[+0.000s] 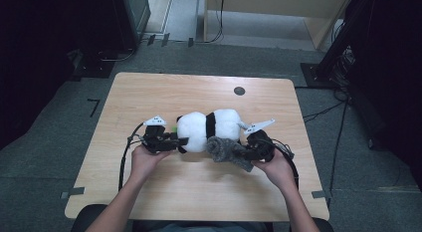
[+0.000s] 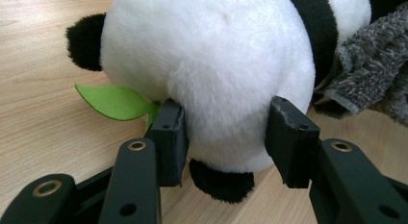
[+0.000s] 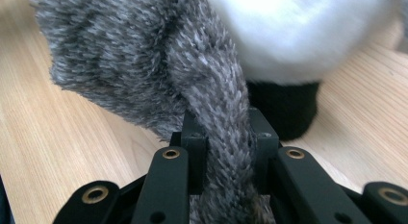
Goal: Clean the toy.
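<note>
High view: at the table's middle, the left gripper (image 1: 175, 141) clamps the plush panda's (image 1: 206, 128) white head while the right gripper (image 1: 244, 151) pinches a grey fuzzy scarf (image 1: 226, 150) just near of it. Likely step: wrapping; next, draw the scarf around the panda's neck.

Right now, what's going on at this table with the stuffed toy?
A person at a wooden table works with a gripper in each hand. The left gripper has its fingers pressed into the white head end of a plush panda, beside a green felt leaf. The right gripper is shut on a fuzzy grey cloth that lies bunched against the panda's other end. The panda lies on its side on the tabletop.
</note>
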Demonstrator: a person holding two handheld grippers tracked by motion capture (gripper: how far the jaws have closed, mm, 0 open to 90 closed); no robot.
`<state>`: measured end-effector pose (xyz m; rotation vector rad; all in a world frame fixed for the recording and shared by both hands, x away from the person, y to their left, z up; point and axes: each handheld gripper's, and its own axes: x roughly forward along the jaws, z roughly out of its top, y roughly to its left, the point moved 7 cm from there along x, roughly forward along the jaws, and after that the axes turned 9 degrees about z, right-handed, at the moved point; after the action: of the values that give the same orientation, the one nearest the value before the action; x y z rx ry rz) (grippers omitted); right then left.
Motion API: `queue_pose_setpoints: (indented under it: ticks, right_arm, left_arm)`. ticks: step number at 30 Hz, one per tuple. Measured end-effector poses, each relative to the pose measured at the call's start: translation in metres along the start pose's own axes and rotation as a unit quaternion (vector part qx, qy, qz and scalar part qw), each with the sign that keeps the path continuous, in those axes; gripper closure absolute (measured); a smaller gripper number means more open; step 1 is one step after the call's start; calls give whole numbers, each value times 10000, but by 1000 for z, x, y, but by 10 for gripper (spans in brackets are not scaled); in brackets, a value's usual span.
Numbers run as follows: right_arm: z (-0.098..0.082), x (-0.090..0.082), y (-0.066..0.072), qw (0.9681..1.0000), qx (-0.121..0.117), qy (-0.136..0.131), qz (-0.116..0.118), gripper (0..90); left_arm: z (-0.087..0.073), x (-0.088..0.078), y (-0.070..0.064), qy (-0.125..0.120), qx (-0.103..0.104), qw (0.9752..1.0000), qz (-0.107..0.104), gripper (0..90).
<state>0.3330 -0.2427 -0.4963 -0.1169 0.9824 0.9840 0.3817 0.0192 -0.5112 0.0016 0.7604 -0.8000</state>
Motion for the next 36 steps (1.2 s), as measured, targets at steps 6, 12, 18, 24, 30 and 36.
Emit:
queue_pose_setpoints:
  ticks: [6,12,18,24,30,36]
  right_arm:
    - [-8,-10,-13,9997,170,-59,-159,754]
    - [-11,-15,-24,9992,270,-155,-249,754]
    - [-14,-25,-38,9974,461,-327,-435,755]
    - [-13,-32,-56,9920,891,-597,-662,756]
    - [-10,-46,-73,9773,1444,-1018,-1165,757]
    - [5,-44,-66,9763,1375,-1357,-971,760]
  left_arm:
    - [0,0,0,-6,-2,10000,-1,533]
    - [-1,0,-1,-12,4,10000,0,536]
    - [-1,0,-1,-16,6,10000,-3,540]
    - [-1,0,-1,-28,5,10000,-4,541]
    - [-3,0,-1,-35,4,10000,2,541]
    - [-5,-2,-3,-10,28,10000,33,541]
